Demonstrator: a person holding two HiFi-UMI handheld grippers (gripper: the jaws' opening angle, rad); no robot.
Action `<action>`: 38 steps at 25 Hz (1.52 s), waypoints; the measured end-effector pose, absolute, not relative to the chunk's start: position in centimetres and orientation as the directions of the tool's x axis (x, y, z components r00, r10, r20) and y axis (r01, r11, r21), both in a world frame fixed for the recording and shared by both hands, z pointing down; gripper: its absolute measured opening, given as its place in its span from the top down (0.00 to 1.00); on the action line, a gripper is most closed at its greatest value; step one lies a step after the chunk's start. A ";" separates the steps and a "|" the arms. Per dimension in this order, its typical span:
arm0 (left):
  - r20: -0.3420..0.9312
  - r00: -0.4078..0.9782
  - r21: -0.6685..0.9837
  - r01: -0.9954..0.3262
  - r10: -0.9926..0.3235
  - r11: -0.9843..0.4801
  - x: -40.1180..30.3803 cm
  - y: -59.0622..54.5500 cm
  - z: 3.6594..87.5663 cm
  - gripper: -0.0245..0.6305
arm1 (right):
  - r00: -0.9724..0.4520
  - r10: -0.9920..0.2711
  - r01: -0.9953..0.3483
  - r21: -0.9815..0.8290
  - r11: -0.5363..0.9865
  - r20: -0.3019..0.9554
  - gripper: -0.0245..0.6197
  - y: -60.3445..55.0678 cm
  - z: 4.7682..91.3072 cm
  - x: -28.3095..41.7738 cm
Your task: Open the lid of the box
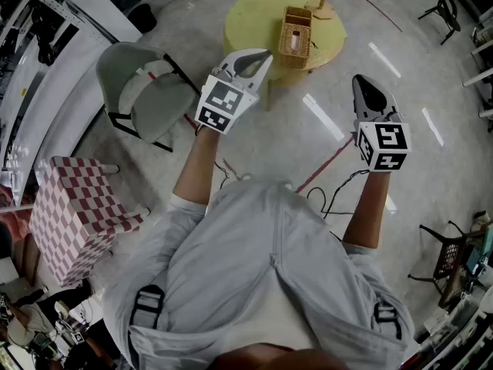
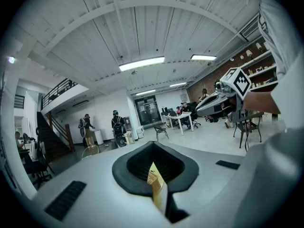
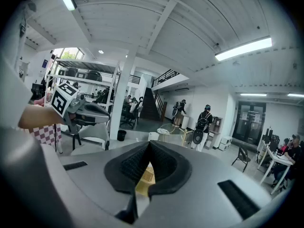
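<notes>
My left tongs (image 1: 264, 54) and right tongs (image 1: 360, 82) are closed, empty; the woven box (image 1: 295, 35) on the worktop (image 1: 246, 21) looks light, brittle, so I'd lift at its front edge

Round yellow worktop on a pale, glossy floor

The worktop (image 1: 250, 21) carries a woven box (image 1: 295, 35) toward its right side and, just beside it at the rim, the foot of a wooden post (image 1: 324, 8) (its top runs out of view). On the floor (image 1: 308, 129) stand a grey chair (image 1: 150, 91) and a red-checked cube (image 1: 77, 214), with dark cables (image 1: 333, 193) trailing.
</notes>
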State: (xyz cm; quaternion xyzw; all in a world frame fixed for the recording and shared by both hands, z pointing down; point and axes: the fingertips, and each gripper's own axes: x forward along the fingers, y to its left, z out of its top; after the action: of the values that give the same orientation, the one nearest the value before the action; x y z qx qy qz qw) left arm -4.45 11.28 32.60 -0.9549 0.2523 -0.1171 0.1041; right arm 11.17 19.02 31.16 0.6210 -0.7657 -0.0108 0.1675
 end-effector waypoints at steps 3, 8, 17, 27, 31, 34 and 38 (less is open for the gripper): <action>0.168 0.843 -0.256 -0.463 -0.511 -0.848 -3.9 11.4 32.6 0.93 | -0.183 -0.951 -0.943 0.227 0.241 0.251 0.93 19.0 31.4 11.7; 0.172 0.836 -0.253 -0.474 -0.521 -0.844 -3.2 11.7 32.7 0.93 | -0.165 -0.957 -0.961 0.179 0.210 0.237 0.93 18.9 31.5 13.2; 0.187 0.800 -0.241 -0.525 -0.570 -0.816 -1.0 12.6 33.9 0.93 | -0.220 -0.936 -0.949 0.161 0.270 0.275 0.93 19.5 33.1 16.2; 0.218 0.758 -0.237 -0.569 -0.614 -0.787 -0.2 13.1 35.1 0.93 | -0.316 -0.911 -0.926 0.123 0.356 0.264 0.93 19.5 34.4 17.7; 0.223 0.769 -0.244 -0.551 -0.599 -0.798 0.6 12.1 35.4 0.93 | -0.326 -0.904 -0.925 0.105 0.365 0.277 0.93 18.3 35.1 18.0; 0.222 0.773 -0.238 -0.547 -0.594 -0.802 1.1 10.5 35.9 0.93 | -0.341 -0.894 -0.922 0.080 0.378 0.291 0.93 17.0 35.7 18.2; 0.216 0.781 -0.226 -0.544 -0.586 -0.808 1.7 7.0 36.4 0.93 | -0.328 -0.894 -0.927 0.078 0.367 0.306 0.93 14.0 36.0 18.9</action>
State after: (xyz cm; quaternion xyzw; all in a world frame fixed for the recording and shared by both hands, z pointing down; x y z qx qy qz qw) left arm 1.66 7.01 36.40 -0.9406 0.3003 -0.1390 0.0757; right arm 18.93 13.99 35.95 0.5598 -0.8131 0.0553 0.1498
